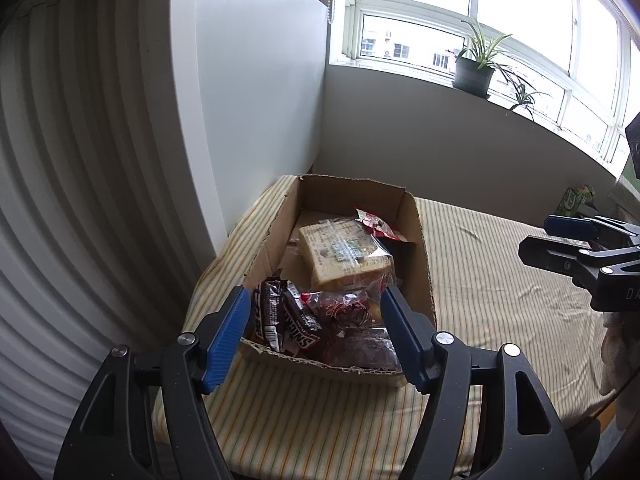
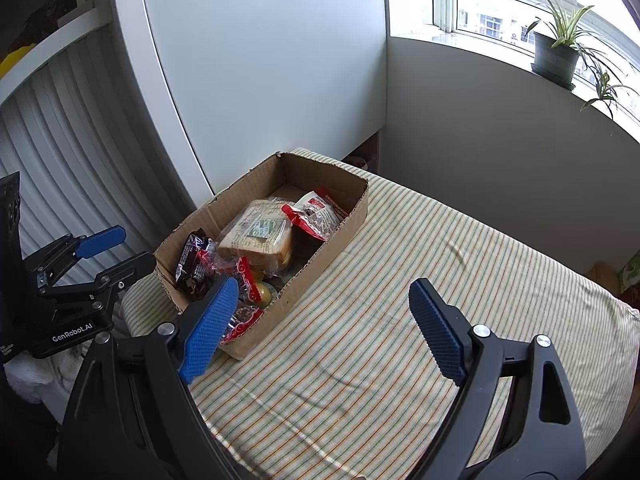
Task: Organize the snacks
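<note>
- Snacks sit in a cardboard box [image 1: 420, 240] on the striped cloth [image 2: 400, 280]: bread [image 1: 344, 252], chocolate bars [image 1: 280, 316], red packets [image 2: 316, 212].
- Left gripper [image 1: 316, 320] hangs above the box's near end, jaws spread, holding nothing.
- Right gripper [image 2: 320, 316] hovers over the cloth beside the box, jaws spread wide, holding nothing.
- Potted plant [image 1: 476, 64] stands on the windowsill.

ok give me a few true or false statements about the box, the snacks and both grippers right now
1. The brown cardboard box sits on a striped cloth. True.
2. The clear-wrapped sliced bread lies on the cloth outside the box. False: it lies inside the box.
3. The left gripper is shut on a snack. False: its jaws are open, holding nothing.
4. The right gripper is open and empty. True.
5. A potted green plant stands on the windowsill. True.
</note>
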